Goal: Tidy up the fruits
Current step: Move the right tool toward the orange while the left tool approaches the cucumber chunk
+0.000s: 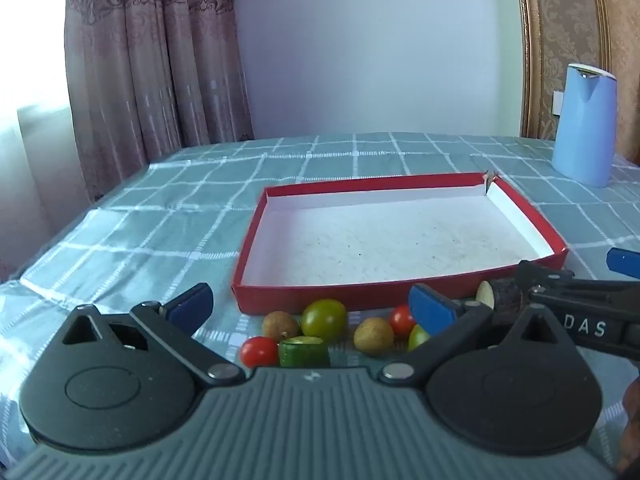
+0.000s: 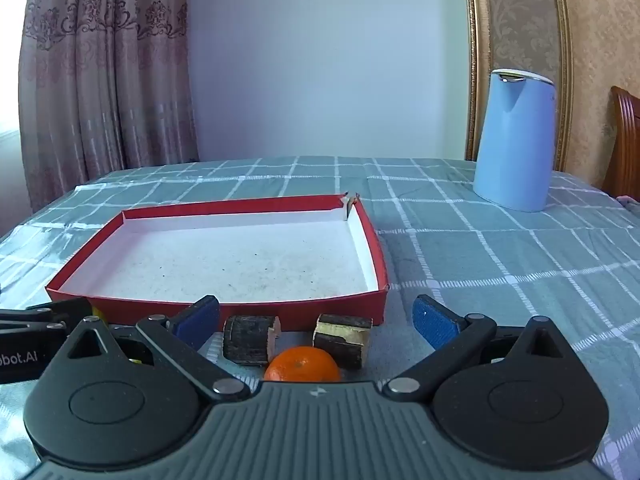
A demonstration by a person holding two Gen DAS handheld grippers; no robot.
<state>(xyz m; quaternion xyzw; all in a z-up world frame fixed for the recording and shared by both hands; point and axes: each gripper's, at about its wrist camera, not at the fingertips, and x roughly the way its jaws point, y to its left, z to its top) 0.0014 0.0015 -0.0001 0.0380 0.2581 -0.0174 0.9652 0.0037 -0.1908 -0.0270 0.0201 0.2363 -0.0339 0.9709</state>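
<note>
A home, likely a dining room: patterned pink curtains (image 2: 108, 80) hang by a window, damask wallpaper (image 2: 520, 12) sits in a gilt frame, a checked cloth covers the table (image 2: 480, 248), and a blue kettle (image 2: 514, 140) stands beside a wooden chair (image 2: 626, 140).

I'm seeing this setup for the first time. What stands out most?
A shallow red box with an empty white floor sits mid-table on the checked green cloth. Along its near wall lie small fruits: cherry tomatoes, an orange. A tall blue jug stands at the far right.
</note>
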